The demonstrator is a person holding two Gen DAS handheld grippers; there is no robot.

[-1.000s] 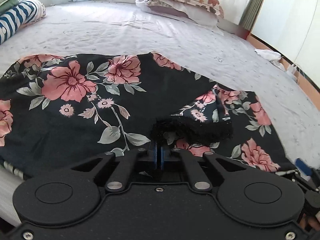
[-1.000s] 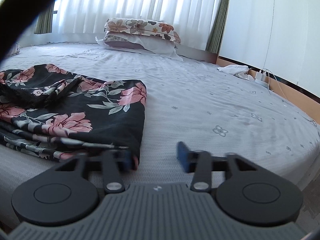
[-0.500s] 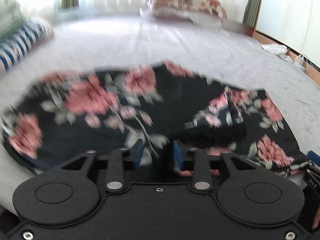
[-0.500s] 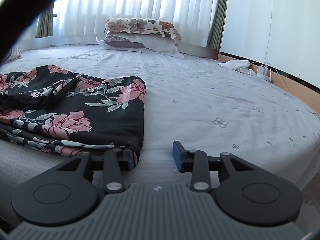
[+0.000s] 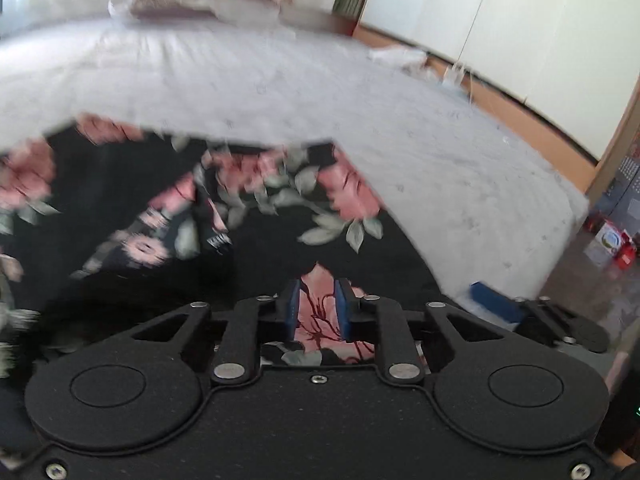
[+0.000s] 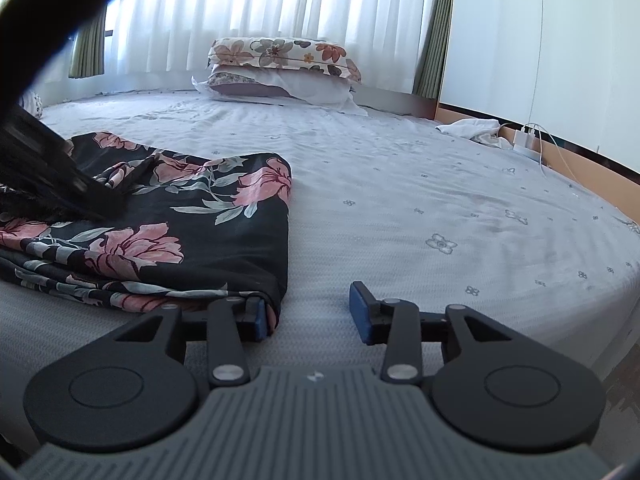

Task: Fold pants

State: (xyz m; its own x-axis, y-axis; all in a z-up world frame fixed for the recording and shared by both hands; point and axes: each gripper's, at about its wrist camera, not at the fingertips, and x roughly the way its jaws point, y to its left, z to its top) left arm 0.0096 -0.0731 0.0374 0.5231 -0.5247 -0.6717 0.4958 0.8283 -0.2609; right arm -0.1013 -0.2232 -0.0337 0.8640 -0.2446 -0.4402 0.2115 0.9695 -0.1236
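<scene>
The black pants with pink flowers [image 5: 256,216] lie folded on the grey bed sheet [image 5: 280,80]. My left gripper [image 5: 317,308] is open a little, its blue pads just above the near part of the pants, holding nothing. In the right wrist view the pants [image 6: 192,224] lie at the left, in stacked layers. My right gripper [image 6: 310,312] is wide open at the pants' near right corner; its left pad touches the cloth edge and its right pad rests over bare sheet. The left gripper [image 6: 48,172] shows as a dark shape over the pants at the far left.
Two stacked pillows [image 6: 280,68] lie at the head of the bed by the curtains. A white cloth [image 6: 472,128] and a charger with cable [image 6: 528,138] sit at the bed's right edge. Boxes [image 5: 612,240] stand on the floor past the bed corner.
My left gripper opened, let go of the black fringed edge, and swung right along the pants. My right gripper stayed open at the pants' corner, hardly moving.
</scene>
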